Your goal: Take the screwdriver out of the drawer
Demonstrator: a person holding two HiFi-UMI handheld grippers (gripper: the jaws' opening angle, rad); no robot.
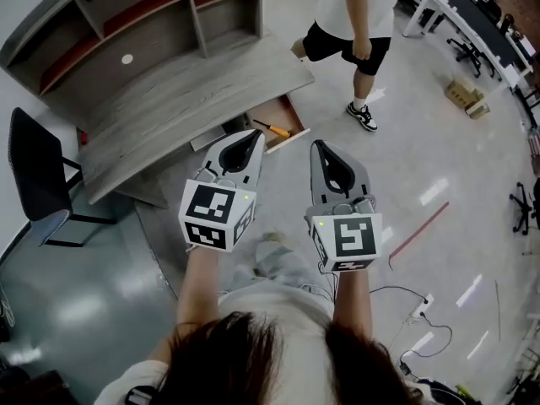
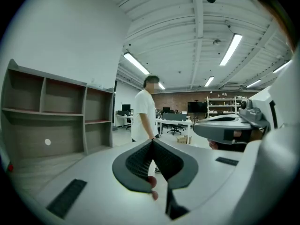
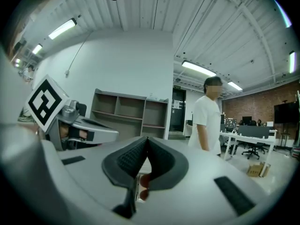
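The drawer (image 1: 287,118) under the grey desk (image 1: 186,99) stands pulled out. In it lies the screwdriver (image 1: 272,129), with an orange-yellow handle. My left gripper (image 1: 254,135) is held in the air just on my side of the drawer, jaws shut and empty. My right gripper (image 1: 319,146) hangs to the right of the drawer, also shut on nothing. In the left gripper view the left gripper (image 2: 152,141) points level across the room, and so does the right gripper (image 3: 146,138) in its own view. Neither gripper view shows the drawer.
A person (image 1: 350,24) in a white shirt and black shorts stands just beyond the drawer. Shelving (image 1: 143,19) rises on the desk's back. A black chair (image 1: 38,175) stands at the left. A cardboard box (image 1: 467,96), office desks and floor cables (image 1: 418,310) lie to the right.
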